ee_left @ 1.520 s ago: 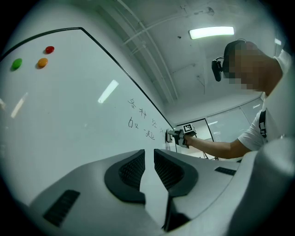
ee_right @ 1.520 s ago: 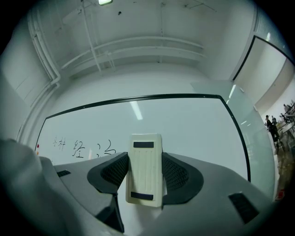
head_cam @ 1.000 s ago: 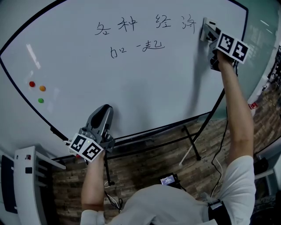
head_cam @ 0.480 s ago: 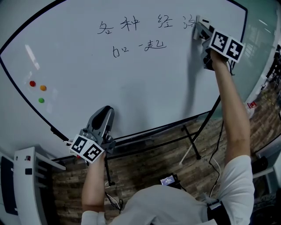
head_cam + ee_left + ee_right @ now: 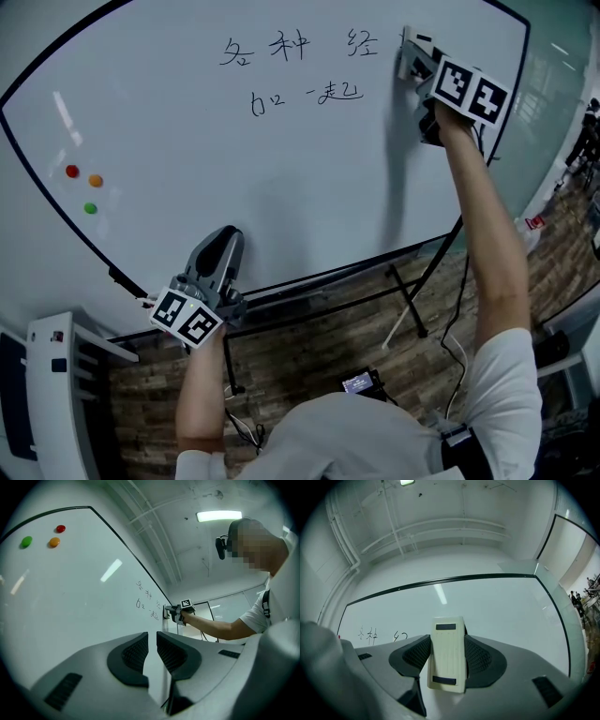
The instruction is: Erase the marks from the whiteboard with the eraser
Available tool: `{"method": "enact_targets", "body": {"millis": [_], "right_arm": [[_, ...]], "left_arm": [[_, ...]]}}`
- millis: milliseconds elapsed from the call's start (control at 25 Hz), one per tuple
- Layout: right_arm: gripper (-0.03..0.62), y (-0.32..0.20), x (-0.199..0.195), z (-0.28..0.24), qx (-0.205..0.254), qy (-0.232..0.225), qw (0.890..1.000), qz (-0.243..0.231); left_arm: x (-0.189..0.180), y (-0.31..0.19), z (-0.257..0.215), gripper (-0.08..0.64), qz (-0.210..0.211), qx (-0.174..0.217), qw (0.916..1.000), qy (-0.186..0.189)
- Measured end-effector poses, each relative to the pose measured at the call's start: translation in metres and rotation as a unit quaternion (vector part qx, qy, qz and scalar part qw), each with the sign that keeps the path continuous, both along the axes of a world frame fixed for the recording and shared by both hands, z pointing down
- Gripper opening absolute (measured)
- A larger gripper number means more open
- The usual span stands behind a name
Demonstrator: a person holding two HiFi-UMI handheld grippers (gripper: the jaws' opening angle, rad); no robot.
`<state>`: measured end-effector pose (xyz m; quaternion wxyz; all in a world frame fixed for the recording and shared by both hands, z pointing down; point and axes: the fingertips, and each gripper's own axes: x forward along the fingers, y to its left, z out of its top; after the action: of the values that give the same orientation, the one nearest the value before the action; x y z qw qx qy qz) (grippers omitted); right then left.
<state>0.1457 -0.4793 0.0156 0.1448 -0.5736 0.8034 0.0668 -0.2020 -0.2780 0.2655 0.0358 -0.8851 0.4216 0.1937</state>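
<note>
At lower left of the head view, left gripper (image 5: 221, 246) is hovering by the whiteboard (image 5: 281, 187) bottom edge, jaws nearly together with nothing between them. At upper right, right gripper (image 5: 415, 64) is clamping the eraser (image 5: 447, 653) upright between both fingers (image 5: 480, 657), holding it against the board just right of the top row of marks (image 5: 281, 47). Second row (image 5: 305, 96) is sitting below that.

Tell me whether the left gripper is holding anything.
No, the left gripper has nothing between its jaws; only the whiteboard shows beyond them.
</note>
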Motion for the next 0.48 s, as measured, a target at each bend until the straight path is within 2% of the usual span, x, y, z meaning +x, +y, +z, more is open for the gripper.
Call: {"method": "enact_targets", "body": {"millis": [480], "right_arm": [[0.247,0.015,-0.063,-0.002,0.006,0.011,1.000,-0.011]], "left_arm": [[-0.017,0.009,0.001,0.056,-0.002,0.001,1.0000,0.002]]}}
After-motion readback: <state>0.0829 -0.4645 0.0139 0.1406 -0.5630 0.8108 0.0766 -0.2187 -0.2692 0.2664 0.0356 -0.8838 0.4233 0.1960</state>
